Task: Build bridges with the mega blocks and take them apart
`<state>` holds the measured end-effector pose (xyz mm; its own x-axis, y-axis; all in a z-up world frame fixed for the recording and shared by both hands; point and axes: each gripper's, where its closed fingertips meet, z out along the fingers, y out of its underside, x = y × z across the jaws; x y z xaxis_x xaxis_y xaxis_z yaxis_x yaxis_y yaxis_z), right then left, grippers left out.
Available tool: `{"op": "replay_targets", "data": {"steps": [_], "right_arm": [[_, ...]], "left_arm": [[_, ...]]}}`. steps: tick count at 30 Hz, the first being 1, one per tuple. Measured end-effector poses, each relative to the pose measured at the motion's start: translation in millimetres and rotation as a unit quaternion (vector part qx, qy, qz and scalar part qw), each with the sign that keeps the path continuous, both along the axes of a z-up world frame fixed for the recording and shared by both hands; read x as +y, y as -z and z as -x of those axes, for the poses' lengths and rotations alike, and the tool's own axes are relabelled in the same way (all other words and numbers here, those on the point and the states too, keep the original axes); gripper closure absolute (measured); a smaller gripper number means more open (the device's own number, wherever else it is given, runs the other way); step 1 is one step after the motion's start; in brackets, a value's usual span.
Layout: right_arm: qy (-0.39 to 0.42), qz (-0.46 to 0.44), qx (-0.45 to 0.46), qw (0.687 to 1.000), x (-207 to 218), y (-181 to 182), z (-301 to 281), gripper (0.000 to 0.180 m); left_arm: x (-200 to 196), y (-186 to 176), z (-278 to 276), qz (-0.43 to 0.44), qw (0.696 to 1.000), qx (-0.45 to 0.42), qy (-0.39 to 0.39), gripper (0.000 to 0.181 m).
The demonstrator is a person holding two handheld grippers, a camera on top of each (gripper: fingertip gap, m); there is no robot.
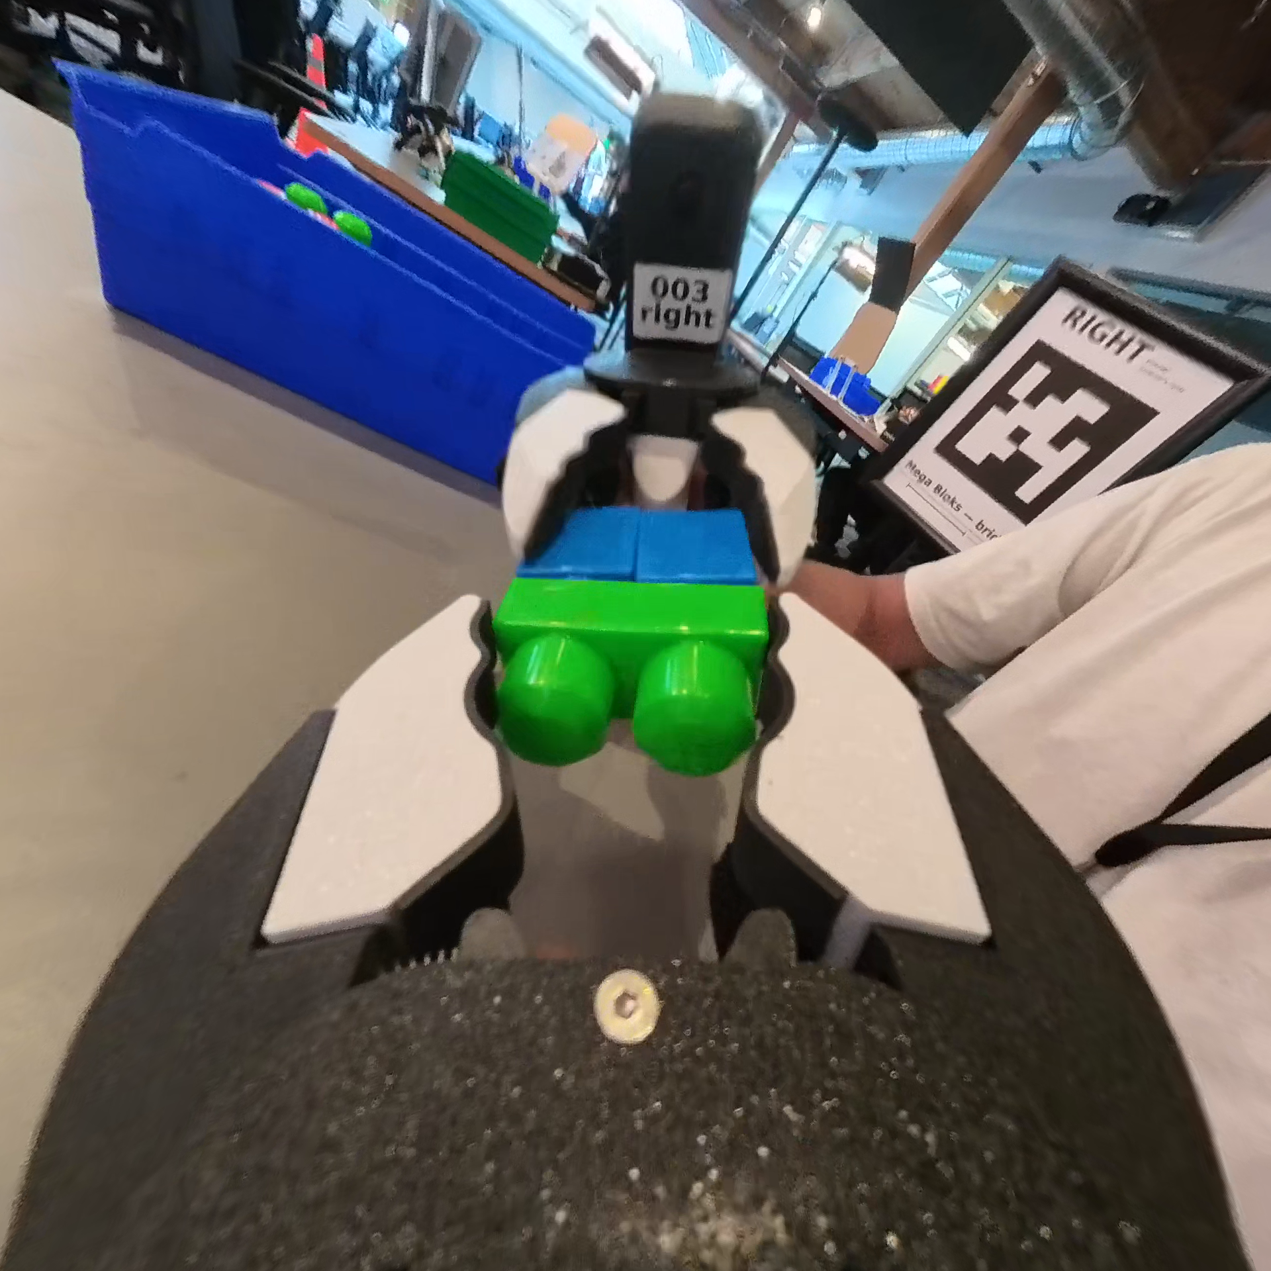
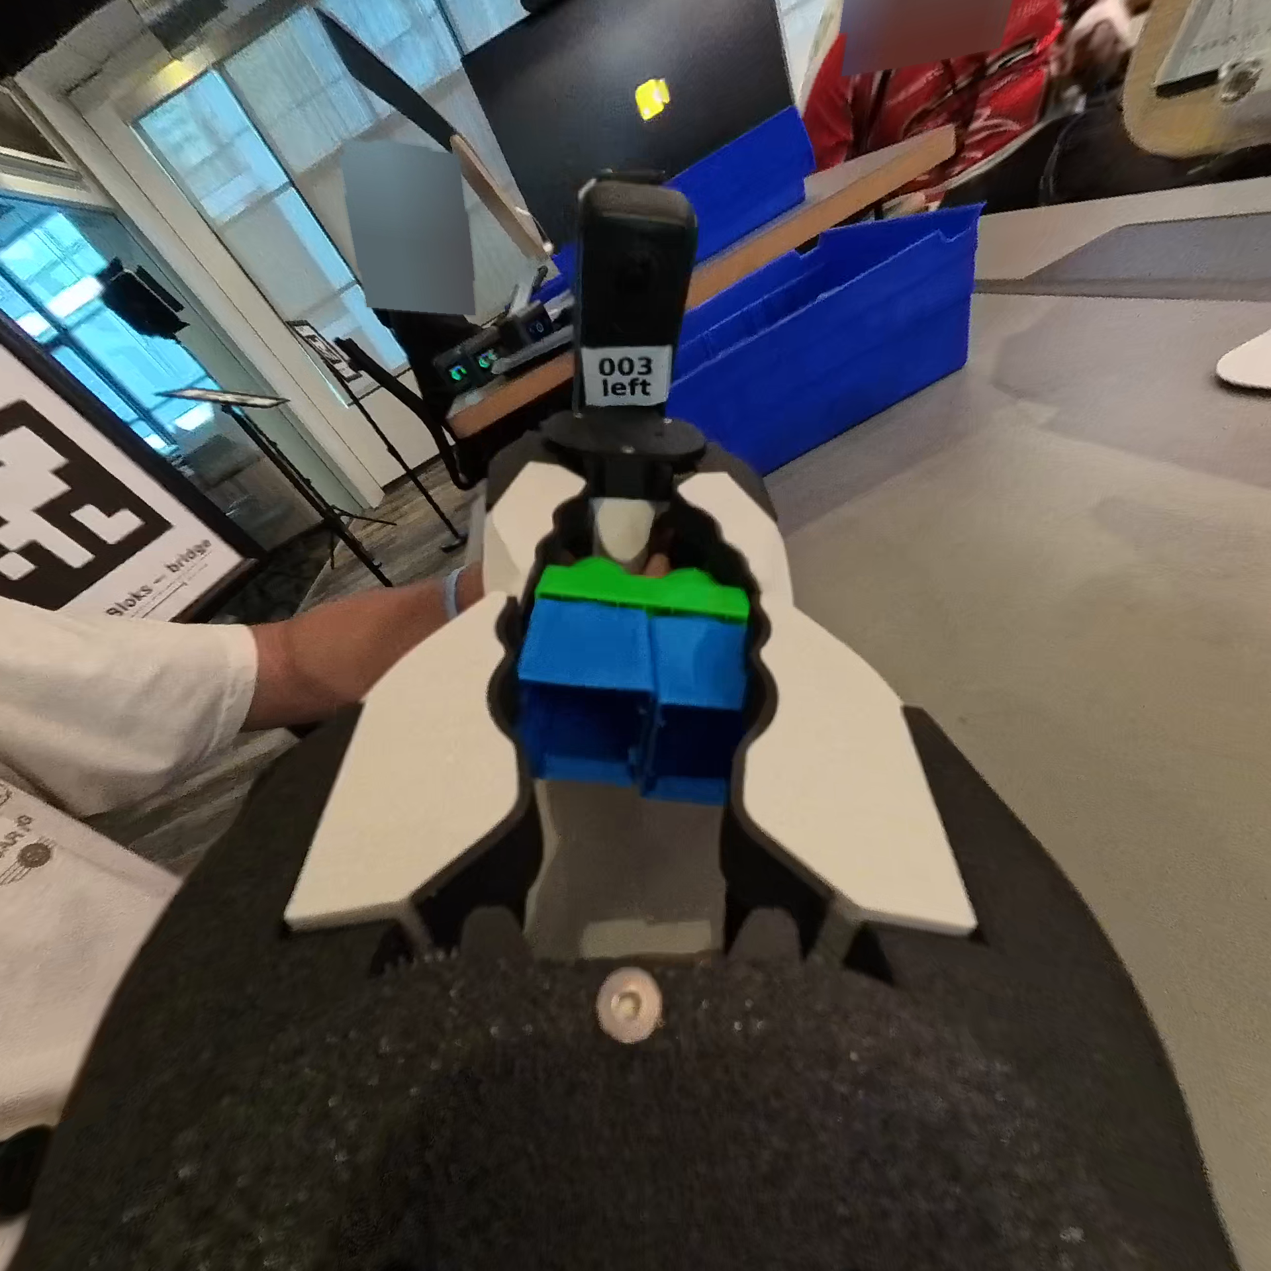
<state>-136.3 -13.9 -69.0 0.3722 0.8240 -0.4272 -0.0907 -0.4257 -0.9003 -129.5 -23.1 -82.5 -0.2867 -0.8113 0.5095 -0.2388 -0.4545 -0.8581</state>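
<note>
Grey table [image 1: 172,550] w/ blue bin [image 1: 289,289] at its far side, a few blocks inside. Framed sign [image 1: 1073,419] stands at table edge, beside person's white sleeve [image 1: 1100,619]. Left gripper [image 1: 629,660] and right gripper [image 2: 629,694] face each other nose to nose above the table. Left fingers pinch green block [image 1: 629,622] (studs toward its cam); right fingers pinch two blue blocks [image 2: 629,681] side by side, hollow ends toward its cam. Blue pair sits flush against green, all held in air btwn grippers.
</note>
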Motion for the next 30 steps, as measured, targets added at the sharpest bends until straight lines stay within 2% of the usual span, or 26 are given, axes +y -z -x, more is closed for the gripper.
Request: {"op": "replay_targets", "data": {"steps": [10, 14, 16, 18, 21, 23, 27, 30], "right_arm": [[0.003, 0.005, 0.010, 1.000, 8.7, 1.7, -3.6, 0.117], [0.009, -0.056, 0.019, 0.998, 6.3, -12.3, -10.7, 0.114], [0.030, -0.112, -0.025, 0.993, 5.9, -13.8, -19.1, 0.105], [0.061, -0.198, -0.117, 0.971, 4.7, -9.3, -27.8, 0.106], [0.079, -0.325, -0.252, 0.908, -5.0, -2.4, -30.0, 0.112], [0.081, -0.388, -0.278, 0.875, -14.0, -6.3, -24.7, 0.119], [0.057, -0.416, -0.319, 0.850, -22.9, 3.2, -13.1, 0.118], [0.057, -0.420, -0.322, 0.846, -21.0, 7.2, -8.5, 0.121]], "left_arm": [[8.6, 1.9, -3.9, 0.030, 0.999, -0.007, -0.012, 0.107], [15.1, -4.3, -1.0, 0.062, 0.998, -0.027, -0.016, 0.107], [20.8, -5.5, 1.9, 0.079, 0.996, -0.032, -0.022, 0.107], [23.9, -6.1, 5.0, 0.105, 0.994, -0.037, -0.017, 0.107], [18.4, -1.8, 5.4, 0.131, 0.991, -0.027, 0.012, 0.107], [11.5, 3.3, 2.4, 0.141, 0.989, -0.012, 0.033, 0.107], [0.1, 2.4, 0.1, 0.160, 0.985, -0.011, 0.069, 0.107], [-2.6, 1.1, 0.8, 0.167, 0.983, -0.011, 0.079, 0.107]]}}
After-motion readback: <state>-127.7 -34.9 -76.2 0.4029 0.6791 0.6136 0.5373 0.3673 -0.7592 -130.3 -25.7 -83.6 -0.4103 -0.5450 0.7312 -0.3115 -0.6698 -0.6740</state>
